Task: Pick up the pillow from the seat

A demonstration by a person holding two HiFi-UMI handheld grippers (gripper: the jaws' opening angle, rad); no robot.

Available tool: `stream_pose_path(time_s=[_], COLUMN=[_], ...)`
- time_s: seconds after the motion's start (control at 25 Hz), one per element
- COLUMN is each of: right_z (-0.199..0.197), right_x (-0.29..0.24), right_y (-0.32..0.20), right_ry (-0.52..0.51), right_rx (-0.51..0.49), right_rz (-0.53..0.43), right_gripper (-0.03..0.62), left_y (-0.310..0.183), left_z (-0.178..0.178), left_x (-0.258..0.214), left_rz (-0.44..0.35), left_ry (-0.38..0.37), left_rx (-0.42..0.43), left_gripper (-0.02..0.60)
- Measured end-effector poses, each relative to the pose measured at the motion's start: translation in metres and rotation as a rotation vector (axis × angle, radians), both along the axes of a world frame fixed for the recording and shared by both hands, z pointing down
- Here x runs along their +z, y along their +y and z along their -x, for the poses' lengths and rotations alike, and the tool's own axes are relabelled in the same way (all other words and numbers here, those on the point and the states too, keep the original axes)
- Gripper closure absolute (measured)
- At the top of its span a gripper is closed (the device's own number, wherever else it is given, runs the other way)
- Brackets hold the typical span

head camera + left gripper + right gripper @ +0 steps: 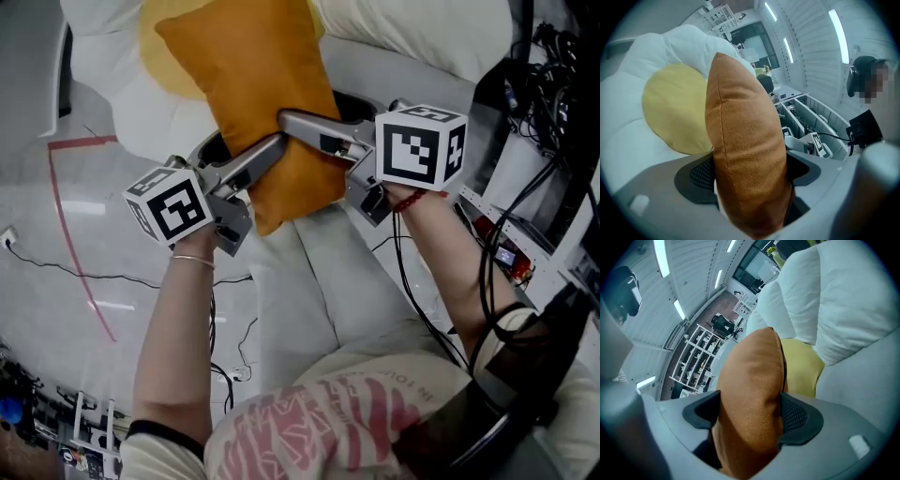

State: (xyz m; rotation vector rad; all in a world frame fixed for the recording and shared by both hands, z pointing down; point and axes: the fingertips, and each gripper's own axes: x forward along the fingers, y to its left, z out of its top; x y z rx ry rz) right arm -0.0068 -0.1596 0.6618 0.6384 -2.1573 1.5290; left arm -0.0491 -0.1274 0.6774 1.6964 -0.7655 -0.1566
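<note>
**A:** When you look along the left tool (750,173), what is between its jaws?

**B:** The pillow (745,140). Both pads press into its orange cloth, so that tool is clamped on it. The right tool (750,413) grips the same pillow from the opposite side, pads sunk in just as firmly.

**A:** And where is the pillow?

**B:** It stands upright, pinched between the two tools. Just beyond it is a yellow cushion (675,112), which lies against the white seat (628,140). I cannot tell whether the pillow touches the seat.
</note>
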Motion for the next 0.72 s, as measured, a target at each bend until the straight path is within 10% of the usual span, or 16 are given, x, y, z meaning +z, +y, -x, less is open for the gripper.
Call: stream_pose_path(time_s=[0.72], right_z=[0.022], right_x=[-0.19], right_y=[-0.012], right_ry=[-0.106], right_rx=[0.036], right_rz=[-0.153], right_gripper=[0.194], left_y=[-0.014], left_z=[0.028], left_x=[-0.192], left_rz=[-0.193], left_ry=[-0.066], left_rx=[-0.064], left_gripper=[0.126])
